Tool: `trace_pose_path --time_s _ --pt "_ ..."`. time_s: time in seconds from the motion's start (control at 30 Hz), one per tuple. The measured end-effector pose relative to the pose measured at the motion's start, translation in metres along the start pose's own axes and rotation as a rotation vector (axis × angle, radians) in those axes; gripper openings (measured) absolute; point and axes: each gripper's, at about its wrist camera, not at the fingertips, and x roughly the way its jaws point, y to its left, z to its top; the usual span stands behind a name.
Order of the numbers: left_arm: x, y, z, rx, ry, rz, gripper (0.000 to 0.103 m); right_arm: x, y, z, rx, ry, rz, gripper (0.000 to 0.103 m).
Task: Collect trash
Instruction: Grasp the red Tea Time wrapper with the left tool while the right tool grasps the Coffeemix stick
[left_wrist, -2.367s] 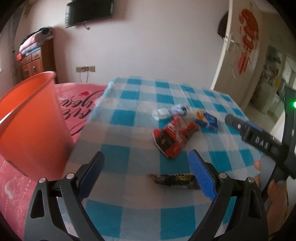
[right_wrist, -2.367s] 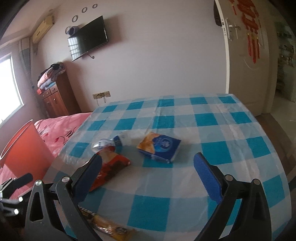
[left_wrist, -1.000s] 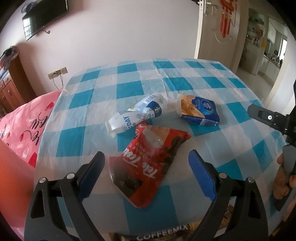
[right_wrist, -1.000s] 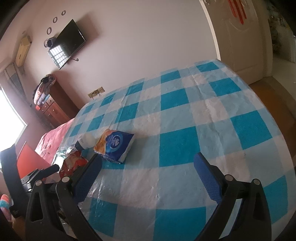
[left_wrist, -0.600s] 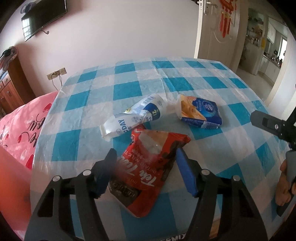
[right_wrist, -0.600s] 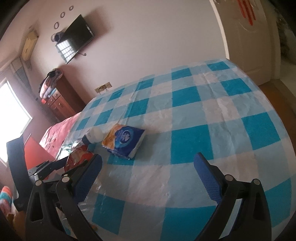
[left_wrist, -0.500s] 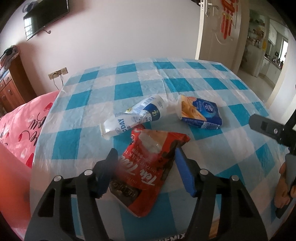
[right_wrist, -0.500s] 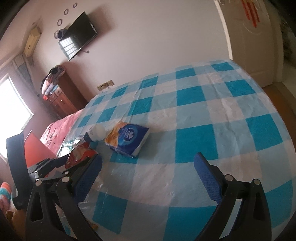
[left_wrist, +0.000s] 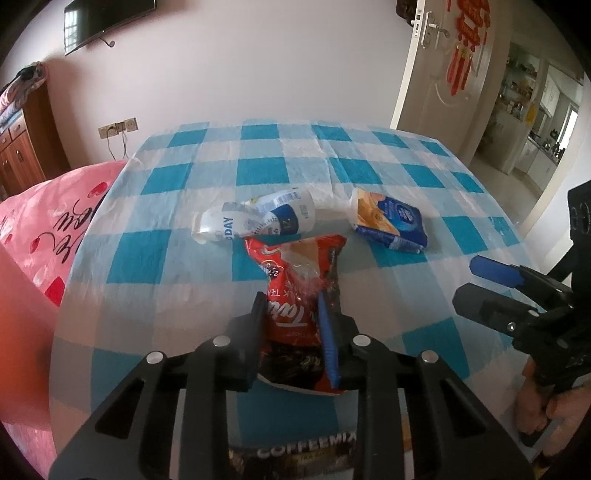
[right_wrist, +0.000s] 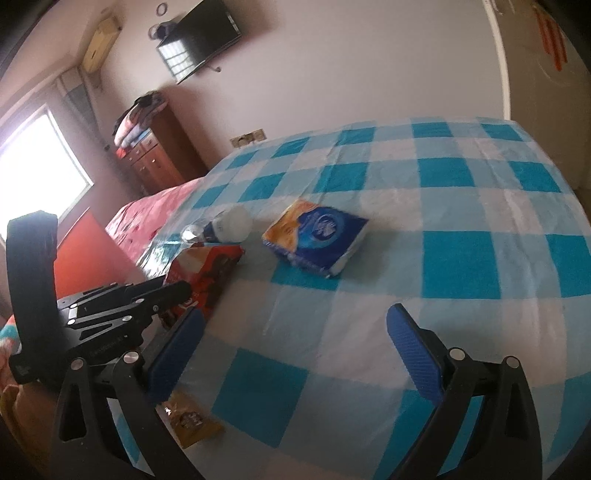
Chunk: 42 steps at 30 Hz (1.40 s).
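My left gripper (left_wrist: 291, 314) is shut on the near end of a red milk-tea packet (left_wrist: 299, 284) that lies on the checked table; the packet also shows in the right wrist view (right_wrist: 207, 269). Behind it lie a crushed white and blue bottle (left_wrist: 255, 221) and a blue and orange tissue pack (left_wrist: 391, 221), the pack also in the right wrist view (right_wrist: 317, 236). A dark COFFEEMIX sachet (left_wrist: 306, 450) lies at the near edge under my left gripper. My right gripper (right_wrist: 295, 343) is open and empty above the table's near right part, and it shows from the side in the left wrist view (left_wrist: 491, 288).
An orange bin (right_wrist: 85, 254) stands left of the table beside a pink bed (left_wrist: 48, 206). The blue and white checked tablecloth (right_wrist: 461, 221) stretches far and right. A wooden dresser (right_wrist: 159, 151), a wall TV and a door (left_wrist: 439, 74) are behind.
My left gripper has closed from wide open onto the red packet's near end. My right gripper stayed open and swung a little towards the tissue pack.
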Motion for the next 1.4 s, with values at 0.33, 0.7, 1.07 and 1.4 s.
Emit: trace_pose_path --time_s 0.33,0.7,1.07,1.4 --pt "0.0 0.001 -0.006 0.013 0.035 0.034 0.054 0.002 0.003 -0.002 -0.018 0.013 0.006 0.098" --pt "0.018 -0.016 -0.005 0.101 0.055 0.076 0.047 0.003 0.013 -0.007 -0.066 0.024 0.039 0.098" --pt "-0.003 0.014 -0.007 -0.014 0.013 0.103 0.038 0.0 0.05 -0.019 -0.23 0.042 0.101 0.097" --pt "-0.043 0.039 -0.017 -0.056 -0.024 0.132 0.038 0.007 0.103 -0.042 -0.424 0.096 0.131 0.078"
